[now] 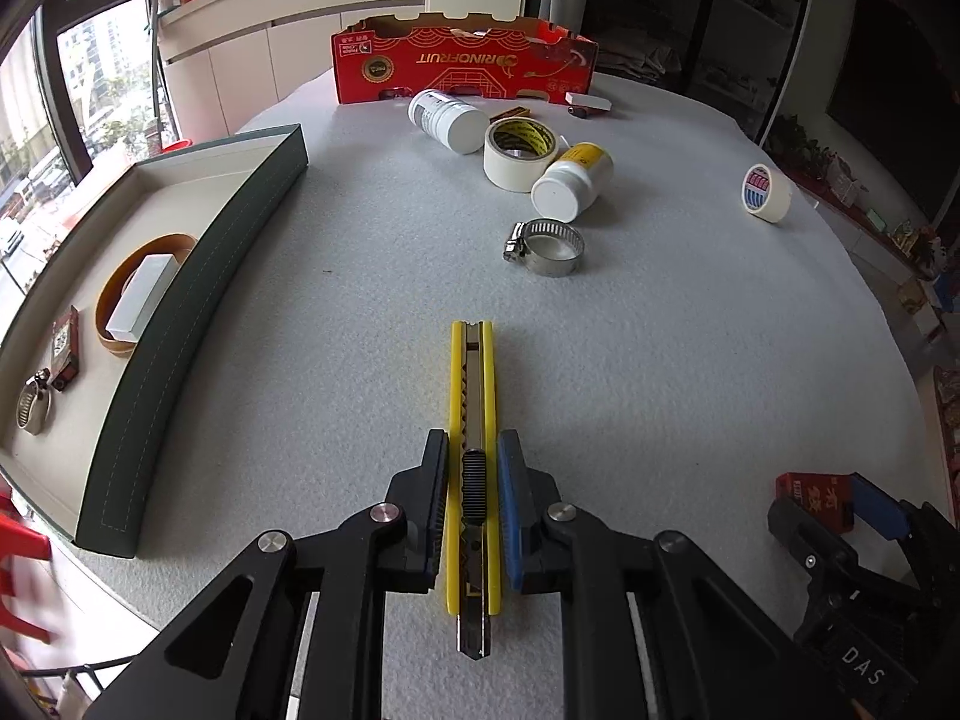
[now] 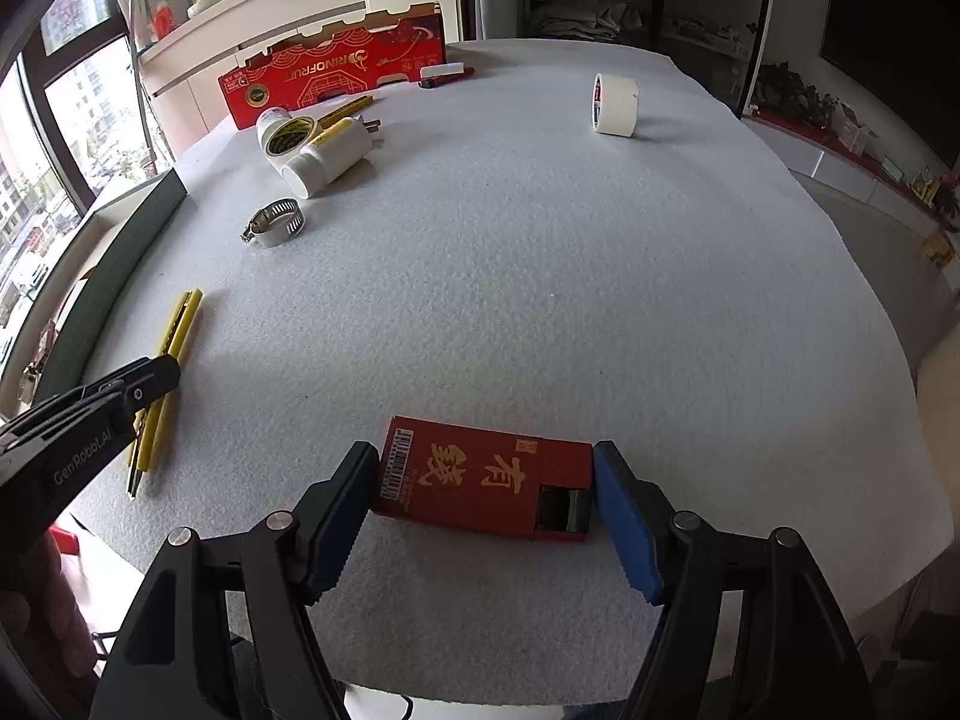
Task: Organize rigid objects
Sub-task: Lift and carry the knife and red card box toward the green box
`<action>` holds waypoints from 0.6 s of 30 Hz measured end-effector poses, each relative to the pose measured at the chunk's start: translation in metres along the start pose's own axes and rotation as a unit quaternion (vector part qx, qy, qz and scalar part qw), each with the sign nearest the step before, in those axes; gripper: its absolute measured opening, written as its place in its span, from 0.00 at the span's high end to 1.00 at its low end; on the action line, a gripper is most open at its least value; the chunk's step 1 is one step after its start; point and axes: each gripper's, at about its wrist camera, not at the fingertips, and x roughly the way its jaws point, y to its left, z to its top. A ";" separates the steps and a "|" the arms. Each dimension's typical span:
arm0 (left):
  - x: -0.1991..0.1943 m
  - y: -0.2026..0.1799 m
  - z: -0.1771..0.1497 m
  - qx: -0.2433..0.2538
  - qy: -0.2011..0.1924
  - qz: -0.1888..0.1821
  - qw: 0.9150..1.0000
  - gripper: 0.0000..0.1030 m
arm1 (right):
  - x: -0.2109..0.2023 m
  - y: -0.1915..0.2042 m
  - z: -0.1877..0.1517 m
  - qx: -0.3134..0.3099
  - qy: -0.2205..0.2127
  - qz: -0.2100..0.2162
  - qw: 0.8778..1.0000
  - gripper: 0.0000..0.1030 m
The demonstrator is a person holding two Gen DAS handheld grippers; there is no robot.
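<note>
My left gripper [image 1: 472, 441] is shut on a yellow utility knife [image 1: 472, 384] that lies on the white felt table; it also shows in the right wrist view [image 2: 171, 354]. My right gripper [image 2: 486, 462] is closed around a red box with gold characters [image 2: 480, 489], its pads touching both ends; the box rests on the table. The green-walled tray [image 1: 198, 312] at left holds a brown tape ring [image 1: 114, 294], a white block [image 1: 144, 297], a small red box [image 1: 65, 348] and a hose clamp [image 1: 33, 402].
On the table lie a hose clamp [image 1: 546, 247], two white bottles [image 1: 573, 189] [image 1: 447, 120], a masking tape roll [image 1: 519, 150], another tape roll [image 1: 765, 192], and a red fruit carton [image 1: 465, 66] at the back. The table's front edge is near.
</note>
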 end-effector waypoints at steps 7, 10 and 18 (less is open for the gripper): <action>-0.036 -0.026 -0.015 0.063 -0.049 0.005 0.997 0.83 | -0.020 0.000 -0.010 0.026 -0.021 0.002 0.999 0.29; -0.045 -0.032 -0.020 0.079 -0.062 0.004 0.995 0.83 | -0.025 0.006 -0.015 0.023 -0.027 -0.002 0.999 0.29; -0.051 -0.029 -0.025 0.082 -0.072 0.001 0.994 0.83 | -0.032 0.015 -0.019 0.012 -0.042 -0.017 0.999 0.29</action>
